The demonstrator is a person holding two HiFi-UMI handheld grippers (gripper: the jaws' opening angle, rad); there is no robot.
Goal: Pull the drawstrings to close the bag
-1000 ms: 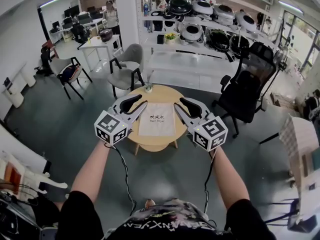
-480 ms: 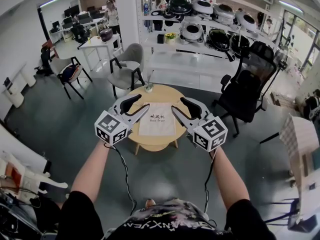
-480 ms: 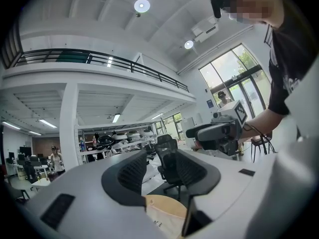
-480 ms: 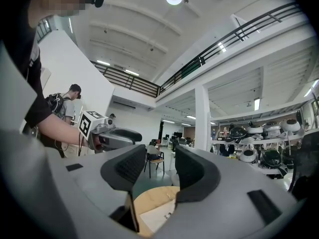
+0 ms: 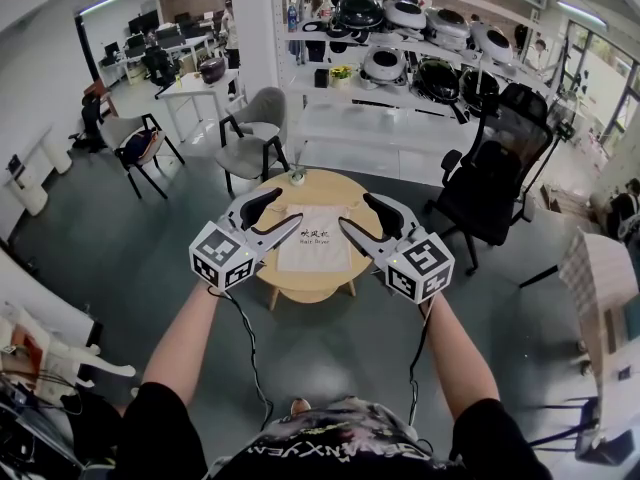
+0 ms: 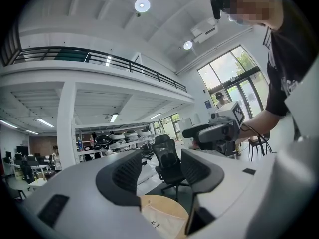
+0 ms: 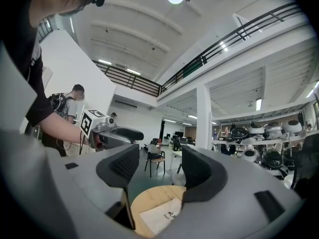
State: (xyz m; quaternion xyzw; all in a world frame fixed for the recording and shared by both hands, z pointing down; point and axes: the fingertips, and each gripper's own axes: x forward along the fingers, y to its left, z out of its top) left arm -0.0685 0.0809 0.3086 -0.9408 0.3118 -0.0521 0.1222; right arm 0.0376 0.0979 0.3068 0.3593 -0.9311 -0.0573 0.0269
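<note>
A white drawstring bag (image 5: 316,240) with dark print lies flat on a small round wooden table (image 5: 330,190) far below. My left gripper (image 5: 284,211) and right gripper (image 5: 356,211) hover high above it, one on each side, pointing level toward each other. Both have just been opening and are open, with nothing between the fingers. In the left gripper view the bag (image 6: 162,224) and table (image 6: 172,205) show below the left gripper (image 6: 162,166), with the right gripper (image 6: 214,131) opposite. The right gripper view shows the bag (image 7: 162,215) under the right gripper (image 7: 157,166).
A small cup-like object (image 5: 297,178) stands at the table's far edge. A black office chair (image 5: 500,168) is to the right, a grey chair (image 5: 255,133) behind left. Shelves of rice cookers (image 5: 420,58) line the back. A cable (image 5: 250,348) hangs from the left gripper.
The jaws of both grippers have spread wider, the inner fingers swinging in over the bag. Neither hand has shifted. The bag lies as before.
</note>
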